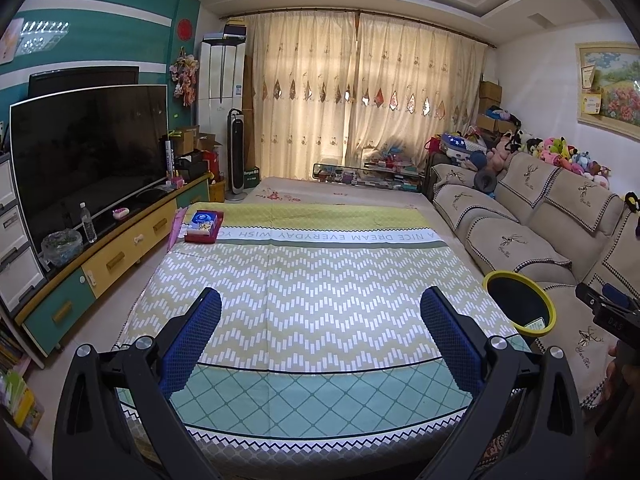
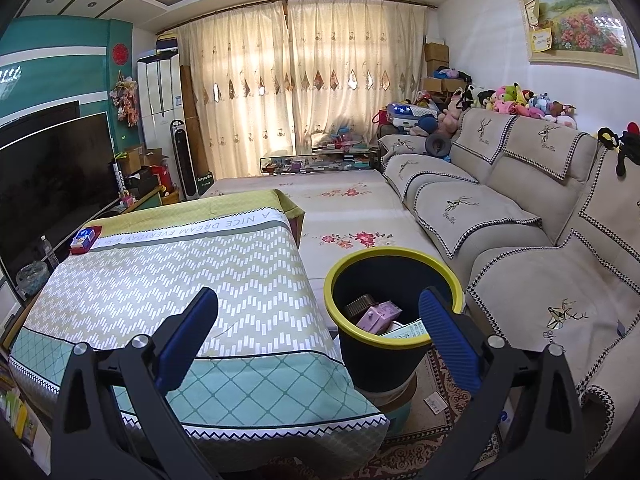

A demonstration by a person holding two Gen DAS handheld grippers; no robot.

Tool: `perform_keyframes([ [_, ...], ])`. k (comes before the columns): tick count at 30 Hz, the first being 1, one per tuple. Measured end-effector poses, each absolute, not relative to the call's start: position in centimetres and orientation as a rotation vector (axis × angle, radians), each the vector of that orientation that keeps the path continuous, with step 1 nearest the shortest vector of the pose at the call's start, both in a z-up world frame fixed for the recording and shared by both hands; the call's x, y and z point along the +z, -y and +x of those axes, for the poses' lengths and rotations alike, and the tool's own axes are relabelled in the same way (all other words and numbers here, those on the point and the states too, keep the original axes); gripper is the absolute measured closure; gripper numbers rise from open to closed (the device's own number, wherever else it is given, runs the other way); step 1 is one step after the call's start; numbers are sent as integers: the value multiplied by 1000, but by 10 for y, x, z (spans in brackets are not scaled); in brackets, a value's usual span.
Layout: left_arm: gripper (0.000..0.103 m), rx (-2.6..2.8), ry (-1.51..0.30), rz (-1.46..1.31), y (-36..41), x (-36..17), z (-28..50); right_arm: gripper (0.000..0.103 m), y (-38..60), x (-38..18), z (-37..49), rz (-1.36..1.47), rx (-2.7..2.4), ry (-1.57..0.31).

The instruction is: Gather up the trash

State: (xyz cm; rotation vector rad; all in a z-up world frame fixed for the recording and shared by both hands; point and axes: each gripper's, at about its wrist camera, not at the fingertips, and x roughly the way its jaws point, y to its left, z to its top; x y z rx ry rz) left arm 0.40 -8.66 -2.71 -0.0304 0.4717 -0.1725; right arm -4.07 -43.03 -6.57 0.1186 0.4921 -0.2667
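Observation:
A dark trash bin with a yellow rim (image 2: 394, 260) stands on the floor between the table and the sofa; it also shows in the left wrist view (image 1: 548, 304). Inside it lie a pink box (image 2: 378, 316), a dark object and a green-white packet (image 2: 408, 332). My right gripper (image 2: 320, 312) is open and empty, just above and left of the bin. My left gripper (image 1: 320, 312) is open and empty above the near half of the table. The patterned tablecloth (image 1: 312, 280) is bare except for a red tray holding a blue pack (image 1: 204, 224) at its far left corner.
A TV (image 1: 88, 152) on a low cabinet with a water bottle (image 1: 88, 222) runs along the left. A beige sofa (image 2: 520, 216) with plush toys lines the right. A glass side table with clutter (image 1: 368, 172) stands before the curtains.

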Motion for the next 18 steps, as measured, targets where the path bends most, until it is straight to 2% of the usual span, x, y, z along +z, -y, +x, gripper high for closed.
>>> perform_keyframes([
  [18, 5, -182, -491, -34, 89, -33, 13, 7, 430, -70, -39, 120, -263, -495],
])
